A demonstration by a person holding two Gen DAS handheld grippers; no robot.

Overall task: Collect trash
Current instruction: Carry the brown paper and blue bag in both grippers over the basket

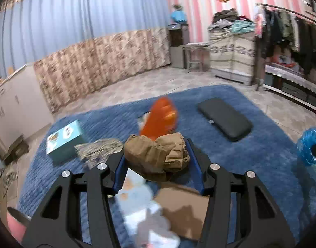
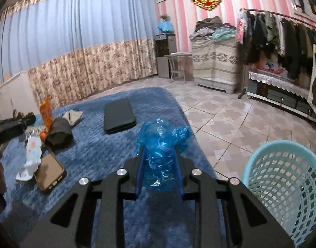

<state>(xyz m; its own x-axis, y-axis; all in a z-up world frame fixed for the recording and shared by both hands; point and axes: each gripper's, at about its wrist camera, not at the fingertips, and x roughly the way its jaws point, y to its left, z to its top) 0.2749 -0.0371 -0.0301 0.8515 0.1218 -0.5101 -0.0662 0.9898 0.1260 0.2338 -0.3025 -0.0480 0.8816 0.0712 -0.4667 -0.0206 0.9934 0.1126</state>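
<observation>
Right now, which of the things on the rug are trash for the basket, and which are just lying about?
Trash job:
- brown paper wad in the left gripper
- blue plastic bag in the right gripper
- orange wrapper
- white wrapper
- mesh basket

Lying about:
- phone
- black case
- teal box

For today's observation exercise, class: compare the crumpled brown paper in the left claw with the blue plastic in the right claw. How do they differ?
The brown paper is opaque, dull and tan; the blue plastic is translucent, shiny and bright blue. The paper forms a compact wad with stiff folds, while the plastic billows loosely above the right claw. The plastic is near the turquoise basket; the paper, in the left claw, hangs over the littered rug. Both are crumpled and gripped.
</observation>
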